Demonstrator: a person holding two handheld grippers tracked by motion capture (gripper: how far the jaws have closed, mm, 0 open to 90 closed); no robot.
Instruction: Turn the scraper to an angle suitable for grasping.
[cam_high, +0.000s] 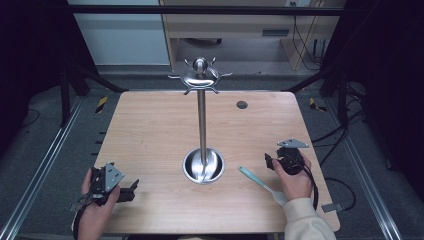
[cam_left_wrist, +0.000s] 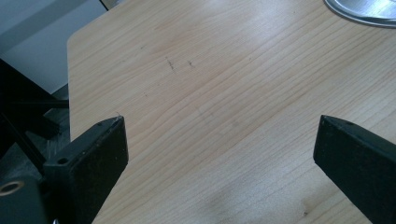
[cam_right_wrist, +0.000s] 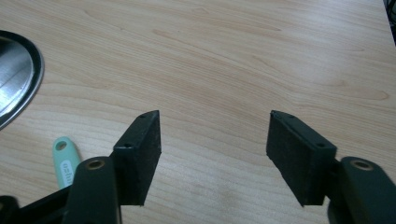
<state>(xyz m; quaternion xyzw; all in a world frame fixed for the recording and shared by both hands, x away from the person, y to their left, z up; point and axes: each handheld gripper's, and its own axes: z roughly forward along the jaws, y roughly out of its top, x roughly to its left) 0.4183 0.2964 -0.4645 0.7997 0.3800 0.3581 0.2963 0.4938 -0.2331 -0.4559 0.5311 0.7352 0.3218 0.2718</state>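
Honestly, both grippers, left (cam_high: 131, 190) and right (cam_high: 268, 161), sit spread and empty. Spatula (cam_high: 261, 183) lies by the right hand (cam_high: 295, 181), near the stand (cam_high: 202, 131); looks light, stiff; pinch the teal handle.

Wooden table (cam_high: 150, 130) with stand (cam_high: 202, 125), spatula (cam_high: 260, 182)

The left gripper (cam_left_wrist: 219, 144) and the right gripper (cam_right_wrist: 212, 149) have flat black jaws with screw holes. A cream sleeve (cam_high: 307, 220) covers the arm behind the right gripper.
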